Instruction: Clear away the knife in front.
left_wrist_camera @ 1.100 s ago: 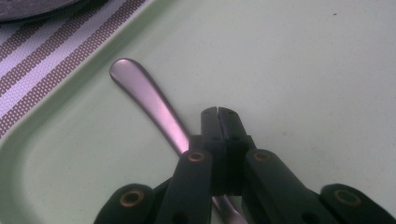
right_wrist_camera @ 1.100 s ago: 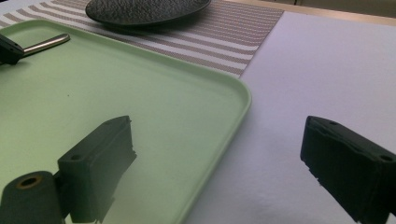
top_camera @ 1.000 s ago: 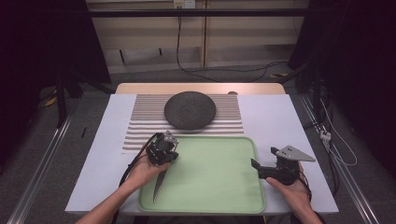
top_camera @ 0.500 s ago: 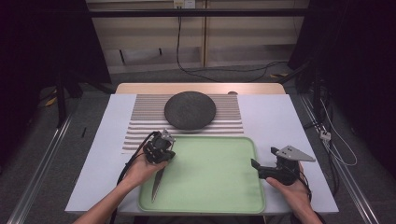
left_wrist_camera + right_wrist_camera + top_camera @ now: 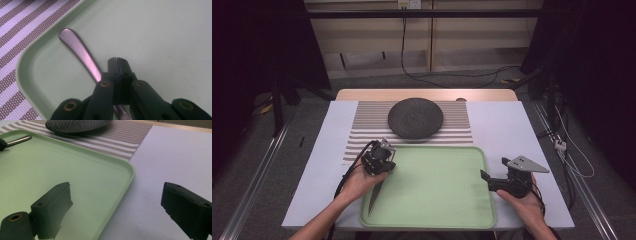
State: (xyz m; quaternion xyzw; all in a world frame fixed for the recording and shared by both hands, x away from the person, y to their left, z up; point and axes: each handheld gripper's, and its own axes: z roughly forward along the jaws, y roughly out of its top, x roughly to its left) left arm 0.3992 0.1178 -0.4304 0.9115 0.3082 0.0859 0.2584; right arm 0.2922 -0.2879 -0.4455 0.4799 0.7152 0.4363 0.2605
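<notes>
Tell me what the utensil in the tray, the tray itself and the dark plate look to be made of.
Utensil handle: polished metal, probably stainless steel, judging by its smooth bright sheen. Green tray: likely plastic or melamine; a matte, even pale-green surface with a moulded, rounded rim. Dark plate: possibly stoneware or cast iron; its matte charcoal surface looks finely speckled and rough, so the material stays open.

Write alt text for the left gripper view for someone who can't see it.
The left gripper, its two black jaws closed together, sits over a metal utensil handle lying in the corner of a pale green tray. A brown and white striped mat lies beyond the tray's rim.
</notes>
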